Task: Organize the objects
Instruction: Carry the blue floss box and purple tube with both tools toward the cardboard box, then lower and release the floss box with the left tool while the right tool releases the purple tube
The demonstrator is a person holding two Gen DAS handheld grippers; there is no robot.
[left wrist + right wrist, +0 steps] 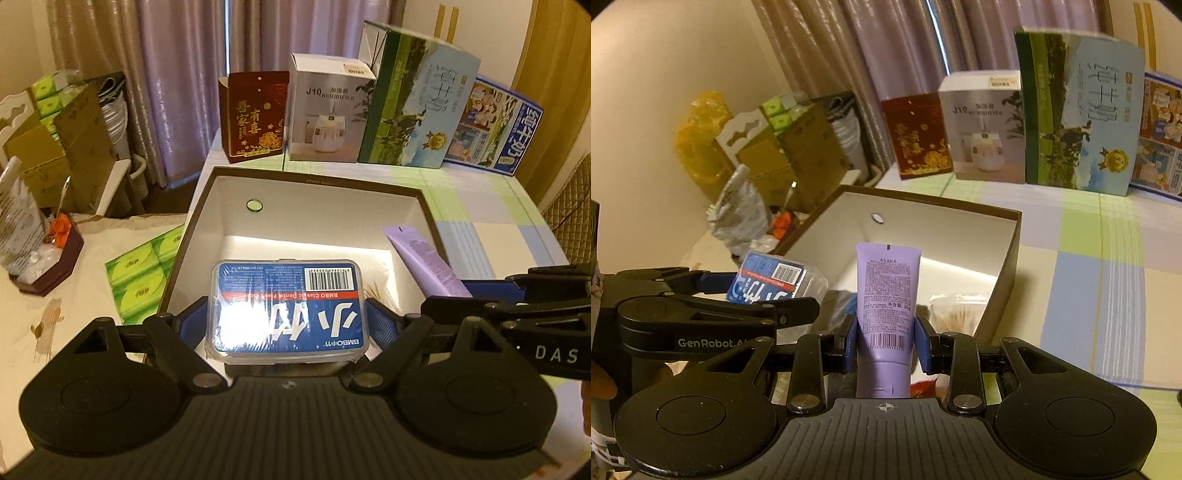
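Left tongs [288,321] gripping the floss-pick case [288,306], right tongs [886,341] gripping the purple tube [886,295]: lower both well inside the open box [317,177] before releasing.

Black ribbed gripper [289,325] body, blue pads, silver screws

Floss case [289,306] left of tube [428,262], both over open box [314,221].
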